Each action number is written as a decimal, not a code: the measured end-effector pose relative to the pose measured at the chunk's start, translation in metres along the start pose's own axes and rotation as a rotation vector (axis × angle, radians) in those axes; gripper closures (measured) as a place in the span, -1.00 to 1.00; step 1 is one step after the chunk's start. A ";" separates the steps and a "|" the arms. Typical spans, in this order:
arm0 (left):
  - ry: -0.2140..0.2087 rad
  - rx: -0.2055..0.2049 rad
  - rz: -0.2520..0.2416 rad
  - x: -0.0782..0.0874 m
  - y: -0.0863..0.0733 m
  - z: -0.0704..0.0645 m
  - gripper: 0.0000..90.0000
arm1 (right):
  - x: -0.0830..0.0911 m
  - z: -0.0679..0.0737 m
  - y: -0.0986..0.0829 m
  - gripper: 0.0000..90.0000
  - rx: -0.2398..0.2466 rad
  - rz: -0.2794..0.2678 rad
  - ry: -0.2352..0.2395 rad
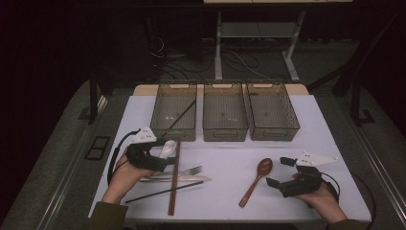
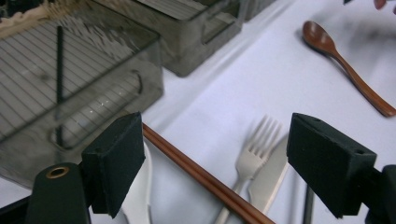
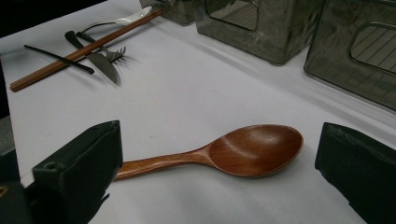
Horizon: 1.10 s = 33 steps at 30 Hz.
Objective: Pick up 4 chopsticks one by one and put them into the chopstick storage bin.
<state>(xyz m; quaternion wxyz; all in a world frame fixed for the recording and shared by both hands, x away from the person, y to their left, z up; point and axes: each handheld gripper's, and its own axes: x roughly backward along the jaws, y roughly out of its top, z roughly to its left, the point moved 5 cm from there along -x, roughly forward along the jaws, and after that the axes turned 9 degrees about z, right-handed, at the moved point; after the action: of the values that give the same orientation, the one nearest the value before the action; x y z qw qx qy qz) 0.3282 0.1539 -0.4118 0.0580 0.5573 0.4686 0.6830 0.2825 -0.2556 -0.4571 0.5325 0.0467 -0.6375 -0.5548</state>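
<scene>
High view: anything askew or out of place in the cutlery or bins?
One thin black chopstick lies diagonally in the left smoky clear plastic bin; its mate is on the white table, crossing under the brown wooden chopsticks. Nothing spilled or damaged.

Lab/test rig: white table [image 1: 306, 124], dark curtains, floor cables [image 1: 239, 62], desk frame [image 1: 253, 33].

Three bins [image 1: 225, 117] stand behind; fork [image 1: 184, 171], knife [image 1: 179, 178] and chopsticks [image 1: 174, 177] lie left, spoon [image 1: 257, 179] right.
</scene>
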 end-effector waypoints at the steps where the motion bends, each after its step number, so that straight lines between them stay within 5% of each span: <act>1: 0.000 -0.005 0.005 0.000 -0.003 -0.002 -0.59 | 0.000 0.000 0.000 -0.98 0.000 0.001 0.000; 12: -0.032 -0.035 0.032 -0.001 -0.032 -0.028 -0.31 | 0.000 0.000 0.000 -0.98 0.001 -0.001 -0.003; 26: -0.128 -0.093 0.124 -0.004 -0.063 -0.039 0.33 | 0.000 0.000 0.000 -0.98 -0.005 0.003 -0.008; 33: -0.137 -0.114 0.163 -0.006 -0.071 -0.043 0.50 | 0.001 0.000 0.000 -0.98 -0.003 0.002 -0.008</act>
<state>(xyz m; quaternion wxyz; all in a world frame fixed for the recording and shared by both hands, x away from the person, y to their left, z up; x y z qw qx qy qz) 0.2642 0.1651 -0.4635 0.0658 0.6346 0.3770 0.6714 0.2819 -0.2559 -0.4570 0.5306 0.0431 -0.6387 -0.5556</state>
